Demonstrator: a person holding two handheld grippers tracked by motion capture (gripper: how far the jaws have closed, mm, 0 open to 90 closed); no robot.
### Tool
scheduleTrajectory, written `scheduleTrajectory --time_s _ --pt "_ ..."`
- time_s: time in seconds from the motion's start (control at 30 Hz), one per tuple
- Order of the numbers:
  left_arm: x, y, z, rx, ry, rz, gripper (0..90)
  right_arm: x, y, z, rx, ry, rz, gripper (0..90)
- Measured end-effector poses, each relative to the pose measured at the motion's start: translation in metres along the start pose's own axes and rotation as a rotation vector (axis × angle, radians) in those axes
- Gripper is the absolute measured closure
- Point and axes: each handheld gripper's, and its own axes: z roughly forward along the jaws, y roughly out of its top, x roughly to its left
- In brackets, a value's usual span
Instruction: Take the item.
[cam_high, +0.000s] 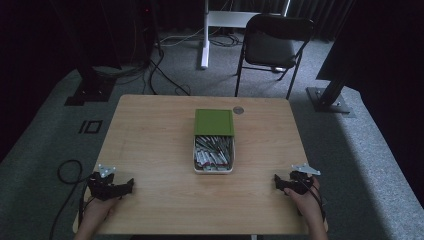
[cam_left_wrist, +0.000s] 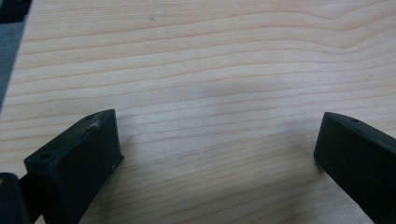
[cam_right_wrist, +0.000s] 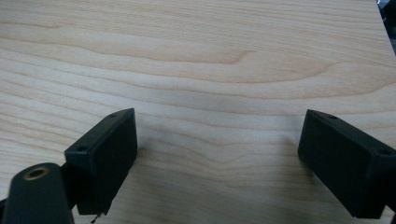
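Both grippers resting low at the near corners of the wooden table (cam_high: 150, 145), jaws spread wide and holding nothing: left gripper (cam_high: 131, 184) with bare wood grain between its fingers (cam_left_wrist: 79, 158), right gripper (cam_high: 276, 181) likewise, its fingers (cam_right_wrist: 105, 154) well apart over plain tabletop. Work in hand, as judged: the first reach toward the white box (cam_high: 196, 165) at the table's middle, well ahead of both sets of fingertips and inward from each, roughly midway between the two. Box standing open, green lid (cam_high: 214, 122) lying at its far end and seemingly overlapping it, so the near part exposed and packed with slim silvery and dark sticks (cam_high: 214, 152), too small to name surely. Best done by keeping one pair of jaws spread during the approach, coming in from above the near, uncovered part of the box rather than sweeping low across the rim. Worth steadying the box wall with the other gripper, since a light box could slide under a push. Pieces lie crossed and crowded; aiming for one lying on top, fingers set across its width, should avoid dragging neighbours out. Closing only once the fingertips straddle a single piece.
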Motion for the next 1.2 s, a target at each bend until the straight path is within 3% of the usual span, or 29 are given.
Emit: scheduleTrajectory --time_s 0.8,1.2 --pt "0.001 0.0 0.0 0.002 -0.002 0.005 1.3 0.001 0.0 0.0 -0.001 0.0 -0.007 11.2" --pt "0.001 0.0 0.0 0.001 -0.002 0.005 1.3 0.015 0.005 0.002 -0.011 0.02 -0.027 11.4"
